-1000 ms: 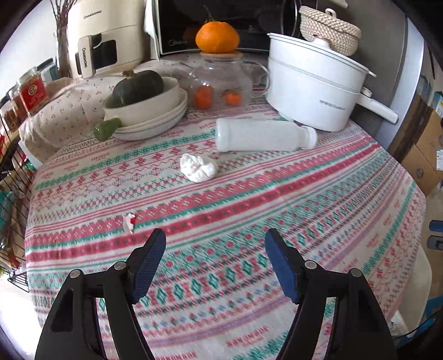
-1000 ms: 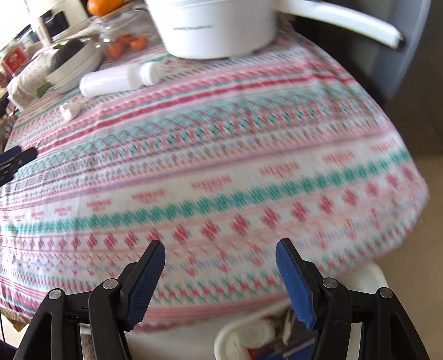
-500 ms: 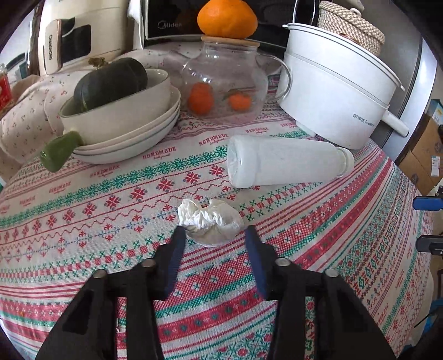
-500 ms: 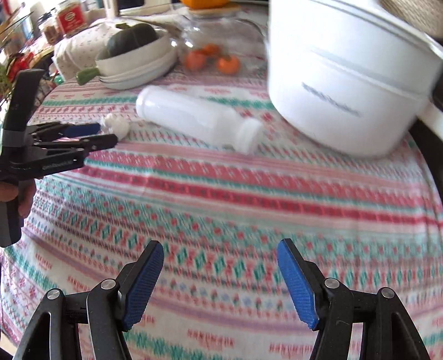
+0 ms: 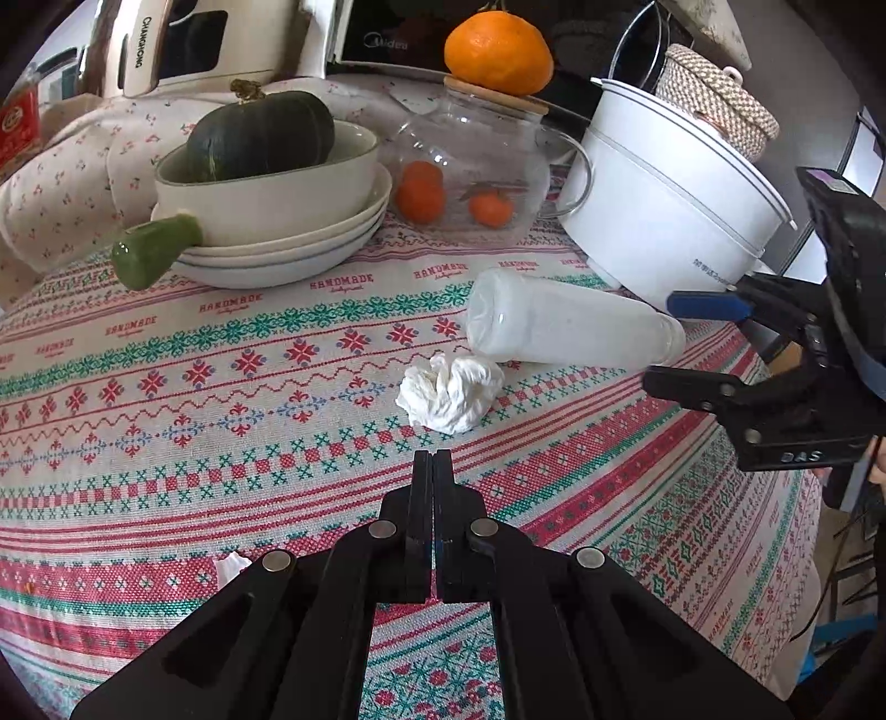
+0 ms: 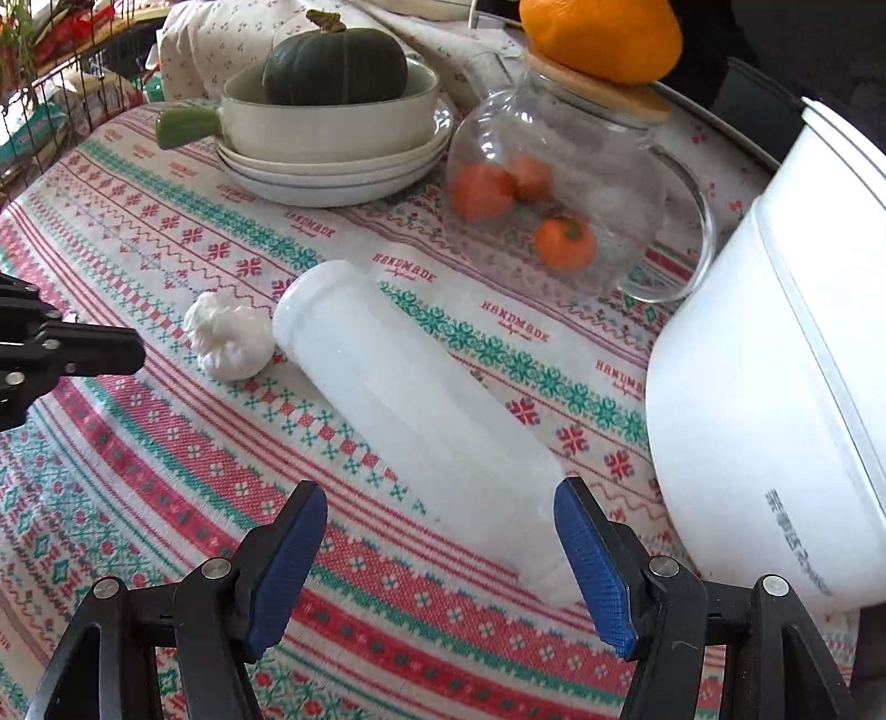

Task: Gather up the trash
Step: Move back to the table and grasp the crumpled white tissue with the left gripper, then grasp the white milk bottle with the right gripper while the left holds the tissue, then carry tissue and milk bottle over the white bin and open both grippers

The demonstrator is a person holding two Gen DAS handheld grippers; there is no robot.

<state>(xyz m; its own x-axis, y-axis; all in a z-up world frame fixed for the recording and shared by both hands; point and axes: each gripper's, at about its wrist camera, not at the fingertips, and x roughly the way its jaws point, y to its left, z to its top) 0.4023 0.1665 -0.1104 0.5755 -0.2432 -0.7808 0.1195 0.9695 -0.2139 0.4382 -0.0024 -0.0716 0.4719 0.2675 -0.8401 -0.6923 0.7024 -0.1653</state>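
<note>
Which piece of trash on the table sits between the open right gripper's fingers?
The white bottle lying on its side; its neck end sits between the right gripper. The crumpled tissue lies beyond its base.

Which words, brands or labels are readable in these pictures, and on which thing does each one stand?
"CHANGHONG": on the white appliance at the back.
"Midea": on the black microwave.
"HANDMADE": repeated on the tablecloth.
"D&S": on the right gripper body, seen from the left wrist.
Grey print on the white pot: too blurred to read.
Label on the red jar: too small to read.
</note>
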